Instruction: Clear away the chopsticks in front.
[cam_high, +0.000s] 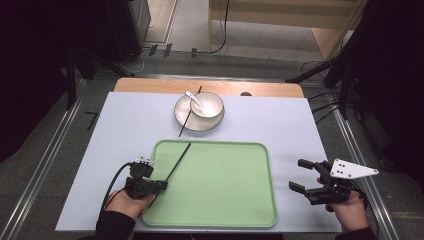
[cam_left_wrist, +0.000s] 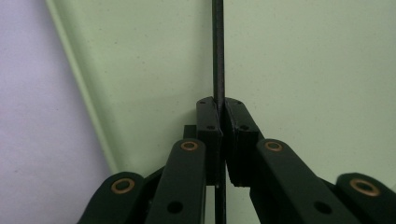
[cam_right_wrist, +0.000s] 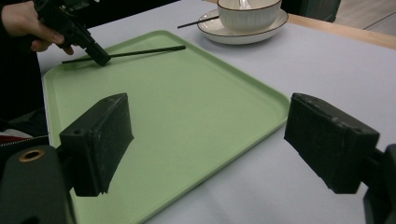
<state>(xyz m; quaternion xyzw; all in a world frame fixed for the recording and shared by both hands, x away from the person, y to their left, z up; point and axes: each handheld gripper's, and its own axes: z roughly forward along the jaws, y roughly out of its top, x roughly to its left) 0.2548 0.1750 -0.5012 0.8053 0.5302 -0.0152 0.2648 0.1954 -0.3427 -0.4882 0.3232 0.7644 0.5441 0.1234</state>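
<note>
Left gripper (cam_high: 159, 185) is pinching a black chopstick (cam_high: 177, 162) over the green tray (cam_high: 235, 200).
Its fingers are clamping tight on the stick, while the right gripper (cam_high: 300, 175) is hanging wide open beside the tray's right edge; the other chopstick (cam_high: 186, 120) is resting on the plate (cam_high: 184, 118) under the bowl (cam_high: 212, 105).

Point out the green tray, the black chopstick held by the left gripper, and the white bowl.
Light green plastic tray (cam_high: 225, 200), high view, bare floor.
Thin black chopstick (cam_high: 181, 157), high view, mid-shaft.
White ceramic bowl (cam_high: 214, 106), high view, inner wall.

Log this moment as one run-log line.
left tongs: shut on chopstick over green tray | right tongs: open, empty | second chopstick: on plate
</note>
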